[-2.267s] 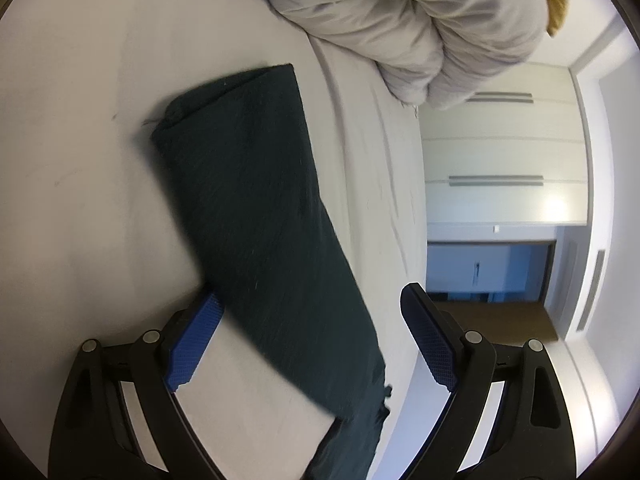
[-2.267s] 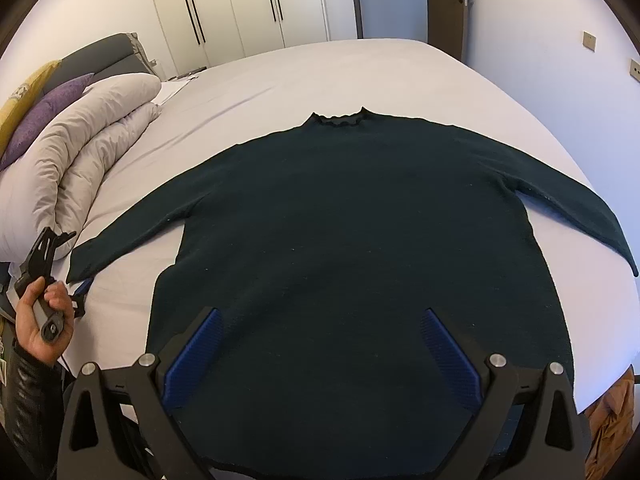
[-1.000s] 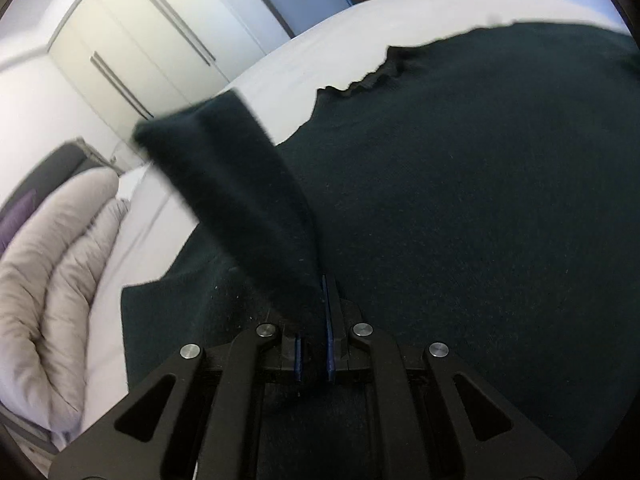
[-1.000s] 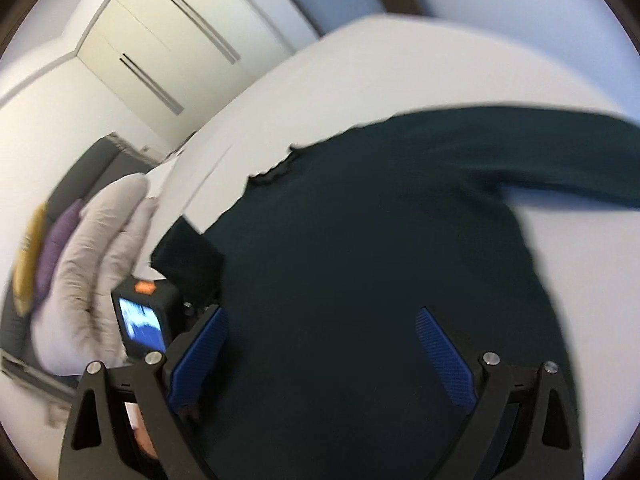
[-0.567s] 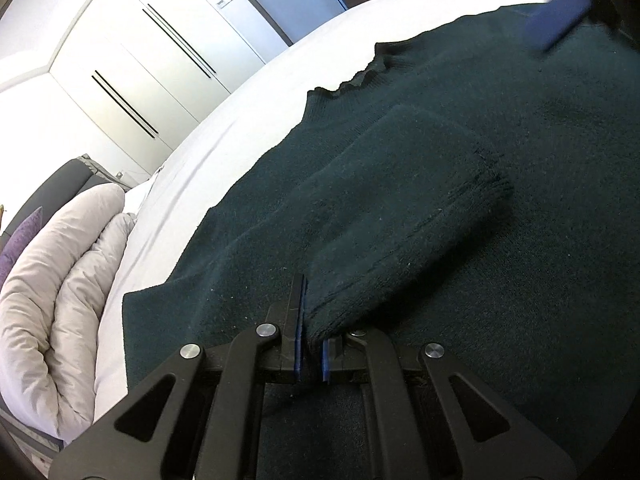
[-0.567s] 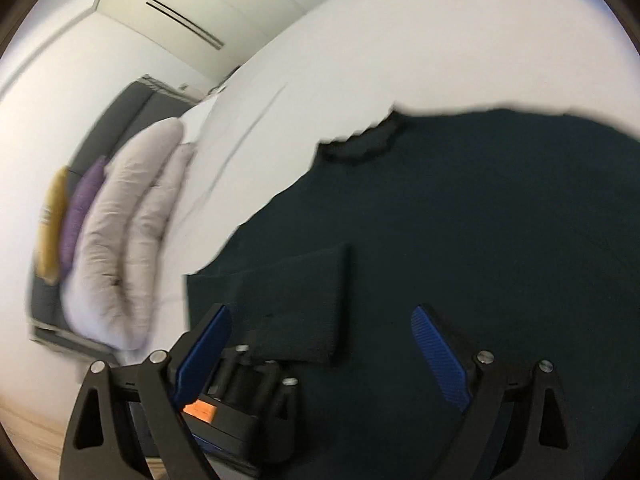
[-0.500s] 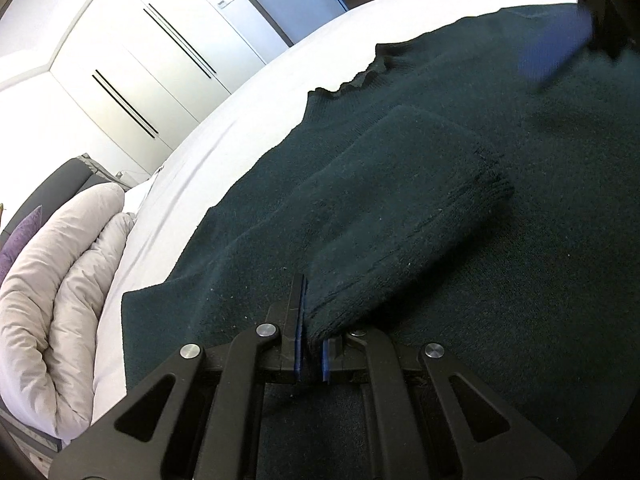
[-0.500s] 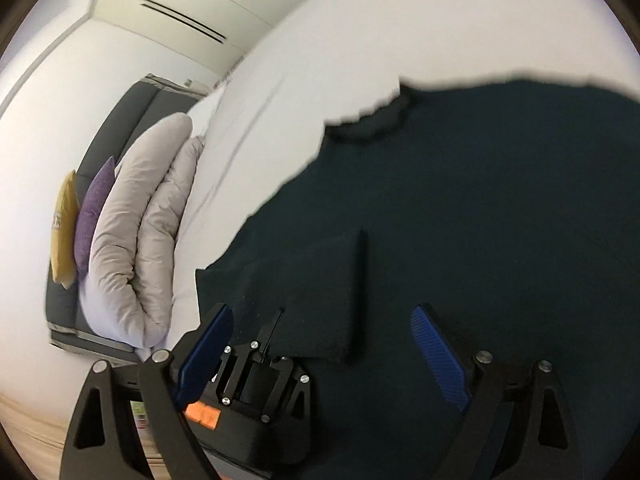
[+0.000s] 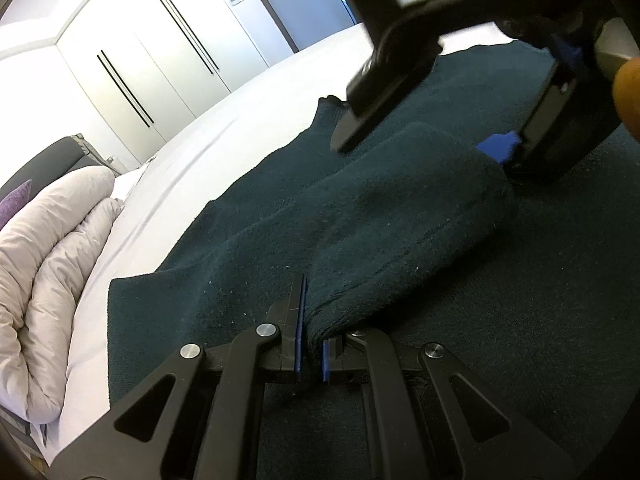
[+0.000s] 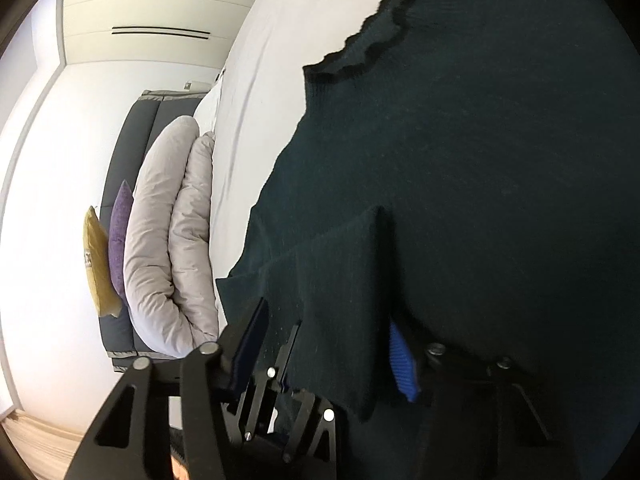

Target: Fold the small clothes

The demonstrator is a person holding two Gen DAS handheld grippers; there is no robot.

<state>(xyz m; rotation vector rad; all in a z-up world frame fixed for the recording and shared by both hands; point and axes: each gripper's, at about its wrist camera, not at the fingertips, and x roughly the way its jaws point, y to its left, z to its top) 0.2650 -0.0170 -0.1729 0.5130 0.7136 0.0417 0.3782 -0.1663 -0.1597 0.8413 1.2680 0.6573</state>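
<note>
A dark green sweater (image 9: 540, 320) lies flat on the white bed (image 9: 208, 152), its frilled collar (image 10: 360, 52) at the far side. Its left sleeve (image 9: 400, 220) is folded across the body. My left gripper (image 9: 310, 344) is shut on the near corner of that sleeve's end. My right gripper (image 9: 424, 140) straddles the far corner of the same end, and its jaws are closing with the sleeve (image 10: 332, 280) between them. The blue pads (image 10: 400, 360) do not visibly press the cloth. In the right wrist view the left gripper (image 10: 288, 380) shows just below.
A rolled pale duvet (image 9: 48, 260) lies at the bed's left end, with a purple pillow (image 10: 120, 236) and a yellow pillow (image 10: 96, 264) against a grey headboard (image 10: 140, 140). White wardrobe doors (image 9: 160, 60) stand beyond the bed. Wood floor (image 10: 36, 444) shows below the bed's edge.
The left gripper laid the raised sleeve down across the sweater's body, then held still. The right gripper swung in from the right, came down at the sleeve's end and narrowed its jaws.
</note>
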